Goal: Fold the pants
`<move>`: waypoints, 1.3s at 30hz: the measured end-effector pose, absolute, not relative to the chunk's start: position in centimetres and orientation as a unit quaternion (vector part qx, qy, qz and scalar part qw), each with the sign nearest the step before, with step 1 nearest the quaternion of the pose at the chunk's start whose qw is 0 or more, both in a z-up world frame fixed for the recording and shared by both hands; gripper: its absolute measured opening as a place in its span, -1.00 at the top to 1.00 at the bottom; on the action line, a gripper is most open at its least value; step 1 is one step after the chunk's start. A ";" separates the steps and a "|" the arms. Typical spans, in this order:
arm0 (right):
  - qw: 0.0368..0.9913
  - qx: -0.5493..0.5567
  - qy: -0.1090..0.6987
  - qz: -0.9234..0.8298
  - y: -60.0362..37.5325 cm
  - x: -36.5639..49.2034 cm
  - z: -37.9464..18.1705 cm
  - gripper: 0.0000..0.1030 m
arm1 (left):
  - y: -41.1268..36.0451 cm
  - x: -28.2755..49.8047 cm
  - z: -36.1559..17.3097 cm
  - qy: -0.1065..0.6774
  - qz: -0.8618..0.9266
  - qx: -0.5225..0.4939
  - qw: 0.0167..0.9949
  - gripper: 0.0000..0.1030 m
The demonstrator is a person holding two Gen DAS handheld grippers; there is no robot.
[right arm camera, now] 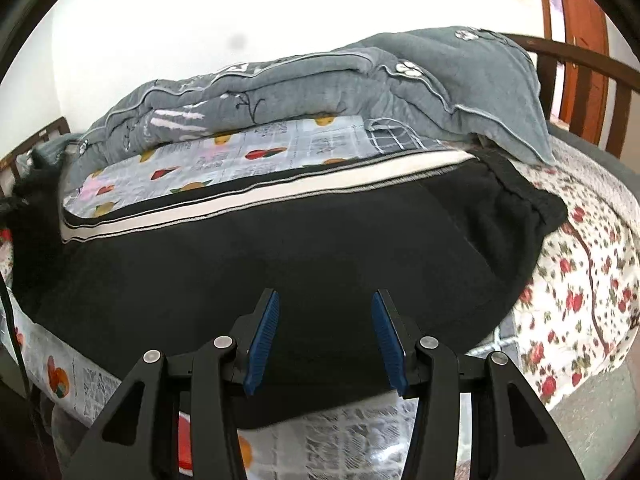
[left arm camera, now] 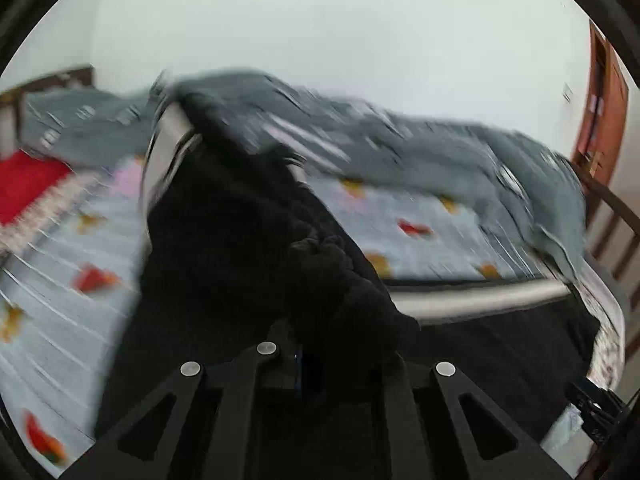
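Black pants with a white side stripe lie spread on the bed, waistband at the right. My right gripper is open and empty, hovering just above the near edge of the pants. In the blurred left wrist view, my left gripper is shut on a bunched black end of the pants and holds it lifted above the bed; the fabric hides its fingertips.
A folded grey quilt lies along the far side of the bed. The fruit-print sheet and a red-flowered cover lie beneath. A wooden bed rail and brown door stand at right.
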State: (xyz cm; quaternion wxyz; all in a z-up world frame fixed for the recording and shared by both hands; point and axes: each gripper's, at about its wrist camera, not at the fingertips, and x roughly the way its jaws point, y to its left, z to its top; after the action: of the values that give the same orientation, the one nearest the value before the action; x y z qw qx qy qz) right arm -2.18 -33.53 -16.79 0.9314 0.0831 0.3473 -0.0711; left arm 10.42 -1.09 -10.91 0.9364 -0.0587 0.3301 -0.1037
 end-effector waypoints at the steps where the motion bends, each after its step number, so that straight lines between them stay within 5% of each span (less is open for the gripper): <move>1: 0.930 0.084 0.349 -0.072 -33.8 -2.4 -17.0 0.06 | -2.5 10.2 -11.7 0.340 -0.115 -0.054 0.932 0.80; 7: 0.926 0.106 0.355 -0.070 -35.0 -3.5 -17.9 0.06 | -11.6 7.5 -18.0 0.411 -0.150 0.026 0.899 0.79; 9: 0.926 0.108 0.355 -0.069 -34.9 -3.7 -18.0 0.06 | -12.0 6.4 -17.8 0.394 -0.161 0.046 0.904 0.61; 11: 0.926 0.109 0.355 -0.063 -34.7 -3.7 -18.0 0.06 | -10.8 6.1 -17.0 0.405 -0.211 0.015 0.890 0.19; 17: 0.930 0.122 0.345 -0.022 -32.8 -2.2 -17.0 0.06 | -4.5 3.4 -14.4 0.350 -0.245 -0.025 0.904 -0.26; 31: 0.908 0.165 0.366 0.119 -22.2 4.4 -17.1 0.07 | 9.3 3.2 -16.3 0.370 -0.127 -0.011 0.920 -0.32; 34: 0.898 0.151 0.398 0.114 -21.0 5.9 -18.9 0.54 | 10.6 3.1 -17.5 0.381 -0.111 0.004 0.918 -0.32; 39: 0.906 0.153 0.376 0.121 -21.4 4.1 -17.7 0.69 | 11.9 2.4 -18.3 0.381 -0.112 0.005 0.918 -0.32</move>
State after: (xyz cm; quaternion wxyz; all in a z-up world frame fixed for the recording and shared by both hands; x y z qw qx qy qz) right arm 4.10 -21.39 -17.74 0.9057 0.1529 0.3763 0.1210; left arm 2.39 11.85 -18.31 0.9179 0.0048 0.3806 -0.1123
